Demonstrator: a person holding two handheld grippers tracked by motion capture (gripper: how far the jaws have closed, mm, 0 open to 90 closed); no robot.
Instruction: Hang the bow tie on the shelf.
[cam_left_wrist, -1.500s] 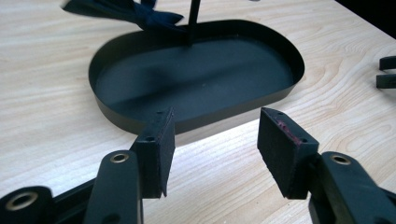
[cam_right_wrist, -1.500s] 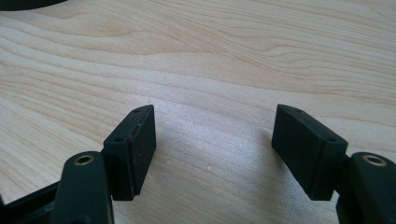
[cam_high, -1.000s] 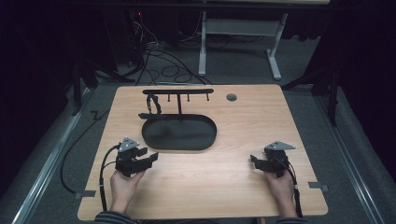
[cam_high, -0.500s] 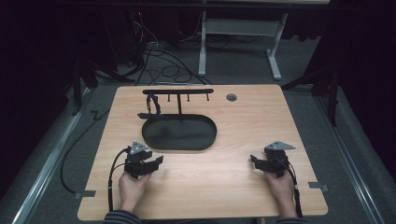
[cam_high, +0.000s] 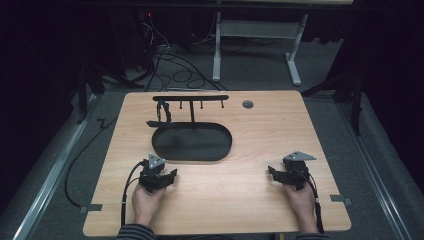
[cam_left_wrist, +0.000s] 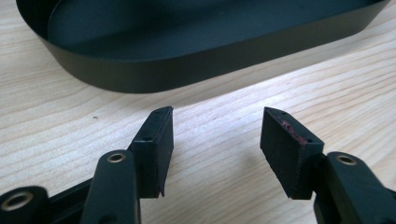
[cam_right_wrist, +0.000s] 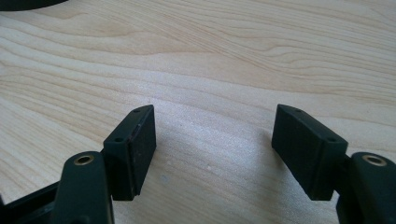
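A black oval tray (cam_high: 192, 142) lies on the wooden table (cam_high: 260, 135), toward its far left, empty inside. Just behind it stands a black rack (cam_high: 190, 102) with small pegs under its bar. A round grey grommet (cam_high: 247, 104) sits farther right. The left claw (cam_high: 167, 176) rests just short of the tray's near rim, jaws spread, nothing between them; the tray's wall (cam_left_wrist: 187, 65) fills the space ahead. The right claw (cam_high: 272, 172) sits well apart at the near right, also spread and empty. Since a second ago, the left claw has slid right and nearer the person; the right has stayed put.
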